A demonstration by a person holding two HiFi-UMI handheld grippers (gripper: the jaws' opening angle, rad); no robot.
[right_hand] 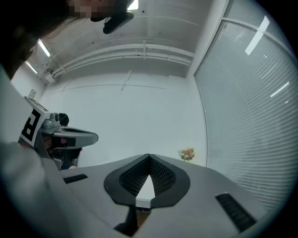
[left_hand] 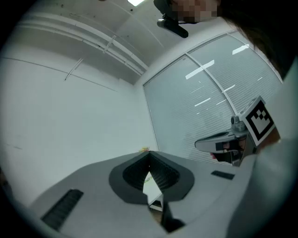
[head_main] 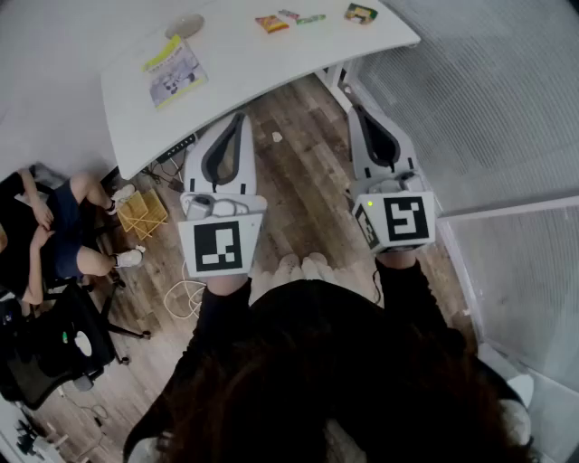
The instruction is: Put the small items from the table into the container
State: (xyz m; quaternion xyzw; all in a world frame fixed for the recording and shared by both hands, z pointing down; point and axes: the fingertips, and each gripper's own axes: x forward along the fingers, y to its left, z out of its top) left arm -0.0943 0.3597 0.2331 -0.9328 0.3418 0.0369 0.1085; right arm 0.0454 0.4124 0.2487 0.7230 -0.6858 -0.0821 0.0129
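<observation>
In the head view a white table [head_main: 244,68] stands ahead of me, beyond both grippers. On it lie an orange snack packet [head_main: 271,23], a green and pink item [head_main: 303,17], a yellow and dark packet [head_main: 360,13], a yellow-green booklet [head_main: 172,69] and a pale round dish [head_main: 185,25]. My left gripper [head_main: 240,118] [left_hand: 149,152] is held over the wooden floor just short of the table's near edge, its tips together with nothing between them. My right gripper [head_main: 358,108] [right_hand: 149,156] is level beside it, also shut and empty. Both point roughly level.
A person sits on a chair [head_main: 54,235] at the left, next to a black office chair [head_main: 54,348]. A yellow wire basket [head_main: 142,213] and loose cables [head_main: 185,294] lie on the floor under the table's left end. A blinded glass wall [head_main: 488,108] runs along the right.
</observation>
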